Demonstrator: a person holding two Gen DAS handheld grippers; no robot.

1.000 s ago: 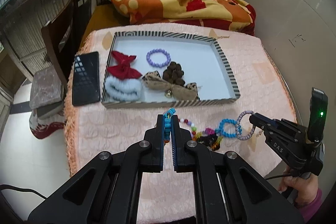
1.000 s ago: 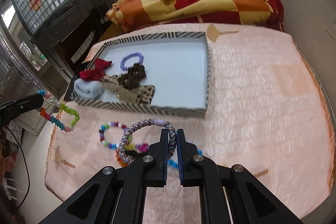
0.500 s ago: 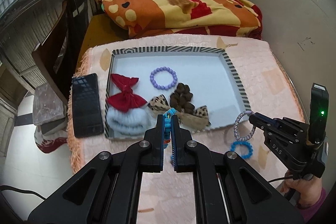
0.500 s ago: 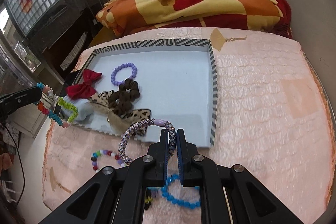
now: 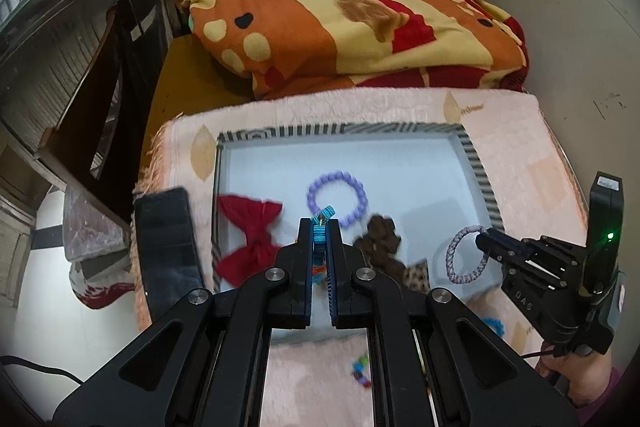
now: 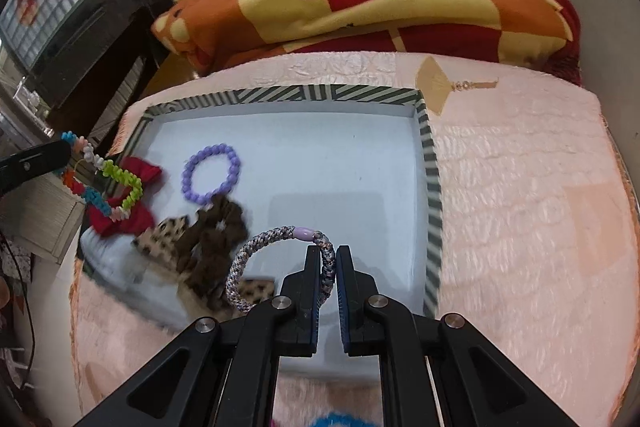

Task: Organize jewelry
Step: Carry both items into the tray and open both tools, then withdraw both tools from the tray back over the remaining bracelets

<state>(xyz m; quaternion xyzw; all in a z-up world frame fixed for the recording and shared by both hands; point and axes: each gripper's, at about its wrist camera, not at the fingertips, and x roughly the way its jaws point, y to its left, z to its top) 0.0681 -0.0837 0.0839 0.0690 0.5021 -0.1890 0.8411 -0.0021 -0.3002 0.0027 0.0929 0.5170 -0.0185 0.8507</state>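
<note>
Left wrist view showed the left gripper [image 5: 320, 227] with its jaws clenched on a multicoloured beaded bracelet [image 5: 320, 239], only a turquoise stretch of it visible between the pads. Right wrist view showed far more of that same bracelet [image 6: 106, 183]: it hung as a loop of green, pink, orange and blue beads from the black tip entering at the left edge, over the near-left part of the tray [image 6: 430, 163].

The right gripper [image 6: 328, 255] had its jaws clamped on a braided hair tie [image 6: 256, 255], grey-purple with a lilac bead, the ring standing out to the left of the jaws above the tray's pale floor. From the left wrist camera this gripper [image 5: 480, 239] appeared at the right, the tie [image 5: 466, 255] dangling from its tip over the tray's right half, and part of the person's hand [image 5: 576, 367] gripped the handle at the lower right.

Inside the striped-rimmed tray lay a purple bead bracelet [image 5: 338, 197], a red bow [image 5: 252, 239], a brown scrunchie [image 6: 212, 239] and a leopard-print bow [image 6: 164, 239]. A black phone [image 5: 168, 247] lay on the pink table cover just left of the tray, seen only from the left wrist. A blue bracelet [image 5: 494, 325] and some coloured beads [image 5: 360, 375] rested on the cover nearer than the tray. Both grippers pointed steeply down. An orange patterned blanket [image 5: 352, 27] lay on the bed beyond.
</note>
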